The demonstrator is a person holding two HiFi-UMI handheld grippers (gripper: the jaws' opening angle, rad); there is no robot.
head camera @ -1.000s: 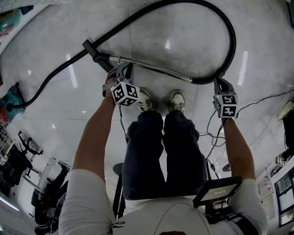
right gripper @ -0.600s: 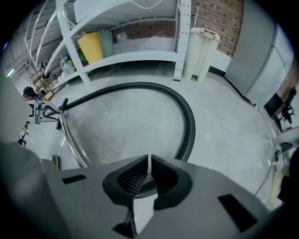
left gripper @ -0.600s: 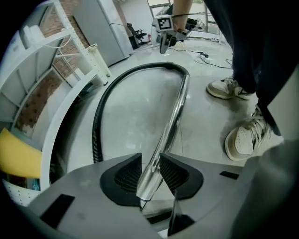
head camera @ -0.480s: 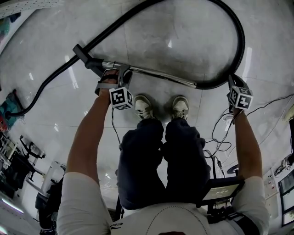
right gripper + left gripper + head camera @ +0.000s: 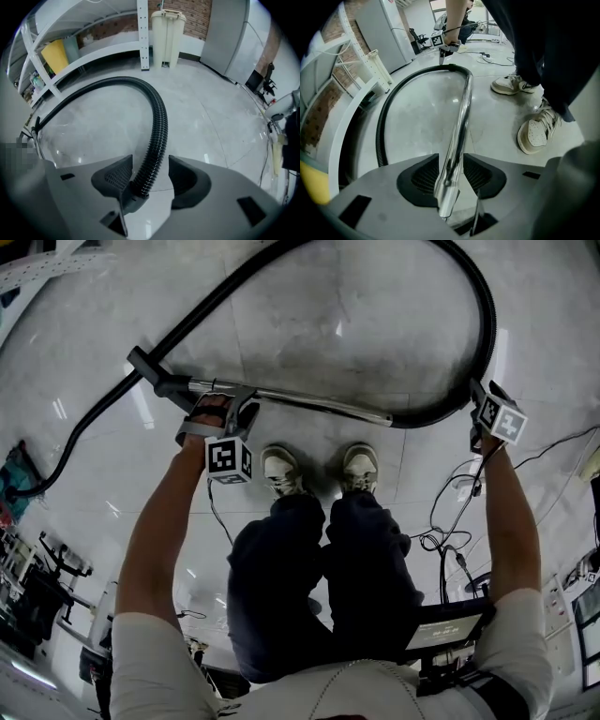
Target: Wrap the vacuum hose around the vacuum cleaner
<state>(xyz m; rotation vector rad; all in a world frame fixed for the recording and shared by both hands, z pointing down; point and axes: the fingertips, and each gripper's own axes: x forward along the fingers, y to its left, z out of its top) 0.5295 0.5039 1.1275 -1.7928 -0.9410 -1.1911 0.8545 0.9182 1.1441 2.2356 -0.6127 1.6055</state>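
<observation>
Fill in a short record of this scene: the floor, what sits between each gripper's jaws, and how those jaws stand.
Floor: pale glossy tiles
Left gripper: jaws apart, have just been opening; metal tube between them, not clamped
Right gripper: jaws apart, have just been opening; black ribbed hose between them, not clamped

Jaws just opening: left hand-held gripper round wand, right hand-held gripper round hose.

A glossy pale tiled floor fills the scene. Two white sneakers stand side by side on it, with loose black cables nearby. A cream bin stands beside white shelving that holds a yellow container, in front of a brick wall.
</observation>
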